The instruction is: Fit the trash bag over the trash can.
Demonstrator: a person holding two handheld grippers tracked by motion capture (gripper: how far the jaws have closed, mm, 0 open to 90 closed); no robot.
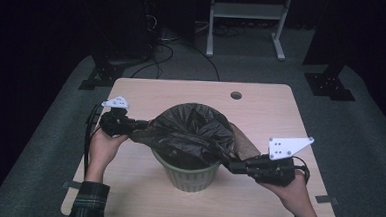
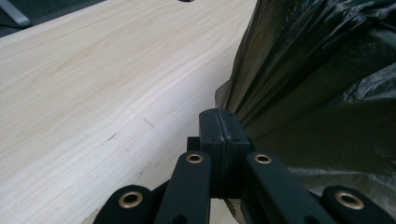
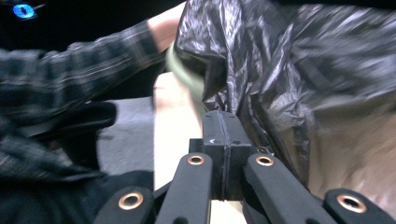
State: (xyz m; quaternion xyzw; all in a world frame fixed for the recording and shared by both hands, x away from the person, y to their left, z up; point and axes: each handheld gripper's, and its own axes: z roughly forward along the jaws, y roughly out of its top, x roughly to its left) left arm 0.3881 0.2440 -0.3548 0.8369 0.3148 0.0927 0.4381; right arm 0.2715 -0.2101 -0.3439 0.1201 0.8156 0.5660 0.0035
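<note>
Left gripper (image 1: 132,126): jaws closed, pinching edge of black bag (image 1: 192,131).
Right gripper (image 1: 229,166): jaws closed, clamping bag's opposite edge.
Bin (image 1: 190,176): green, upright on table (image 1: 261,107), bag draped over its mouth.

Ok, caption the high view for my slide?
Both grippers stretch a black bin liner over a green wastebasket.

The green bin (image 1: 190,176) with its black bag (image 1: 192,131) blocks the bench (image 1: 261,99) middle, leaving bare wood behind and at both front corners.
</note>
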